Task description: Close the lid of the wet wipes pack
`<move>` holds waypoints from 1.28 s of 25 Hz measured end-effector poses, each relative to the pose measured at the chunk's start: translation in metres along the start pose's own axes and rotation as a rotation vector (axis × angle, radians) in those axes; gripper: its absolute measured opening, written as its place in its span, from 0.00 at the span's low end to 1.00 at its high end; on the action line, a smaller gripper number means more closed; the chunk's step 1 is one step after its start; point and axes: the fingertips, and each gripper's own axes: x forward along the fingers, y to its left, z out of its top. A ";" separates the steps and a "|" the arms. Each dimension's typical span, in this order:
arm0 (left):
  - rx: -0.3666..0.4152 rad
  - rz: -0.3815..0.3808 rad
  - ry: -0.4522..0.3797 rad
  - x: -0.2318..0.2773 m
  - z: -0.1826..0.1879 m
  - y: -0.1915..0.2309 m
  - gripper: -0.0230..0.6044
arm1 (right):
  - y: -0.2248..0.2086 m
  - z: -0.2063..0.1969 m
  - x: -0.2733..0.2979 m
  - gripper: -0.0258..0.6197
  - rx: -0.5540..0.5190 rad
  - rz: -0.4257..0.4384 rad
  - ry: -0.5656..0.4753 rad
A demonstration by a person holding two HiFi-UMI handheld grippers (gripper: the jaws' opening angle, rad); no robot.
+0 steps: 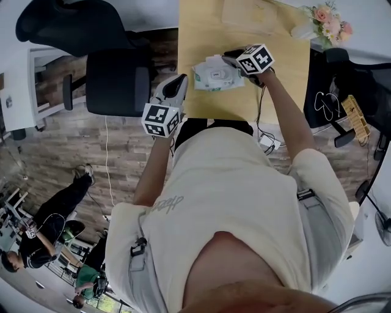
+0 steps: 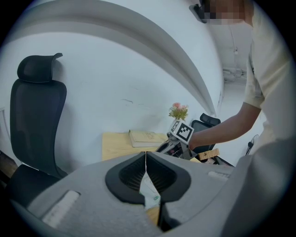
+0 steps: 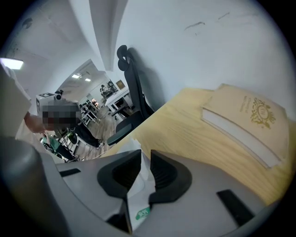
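Left tongs fully closed, empty, at the left edge of the counter, just beside wet wipes pack. Right tongs narrow, pinching pack's right end. Pack lies on counter. Book farther back.

- Light wooden tabletop, rectangular, far end set against a white wall.
- Towards the near edge, about midway across: white wet wipes pack with green print, lying flat on the wood, film crinkled.
- At the far end: closed cream book with a gold emblem on the cover, lying flat, well apart from the pack.
- At the far right corner: small bunch of pink and white flowers, upright, beside the book.
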 end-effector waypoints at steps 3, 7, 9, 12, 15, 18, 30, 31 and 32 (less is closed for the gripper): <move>0.011 -0.012 -0.012 -0.005 0.001 -0.004 0.06 | 0.009 -0.001 -0.006 0.14 -0.018 -0.024 -0.016; 0.018 -0.024 -0.018 -0.013 -0.002 -0.008 0.06 | 0.024 -0.007 -0.014 0.14 -0.014 -0.025 -0.031; 0.019 -0.029 -0.021 -0.016 -0.003 -0.008 0.06 | 0.031 -0.011 -0.016 0.14 -0.015 -0.029 -0.035; 0.009 -0.031 -0.029 -0.019 -0.005 -0.007 0.06 | 0.038 -0.015 -0.018 0.14 -0.011 -0.038 -0.042; 0.004 -0.034 -0.029 -0.022 -0.009 -0.008 0.06 | 0.046 -0.020 -0.020 0.14 -0.017 -0.038 -0.041; 0.008 -0.045 -0.031 -0.023 -0.011 -0.011 0.06 | 0.052 -0.024 -0.021 0.14 -0.050 -0.049 -0.035; -0.024 -0.055 -0.042 -0.031 -0.017 -0.013 0.06 | 0.062 -0.055 -0.012 0.14 0.005 -0.065 -0.024; -0.024 -0.056 -0.040 -0.032 -0.017 -0.013 0.06 | 0.062 -0.057 -0.010 0.14 0.018 -0.065 -0.023; -0.025 -0.056 -0.039 -0.033 -0.018 -0.013 0.06 | 0.062 -0.059 -0.009 0.14 0.031 -0.065 -0.022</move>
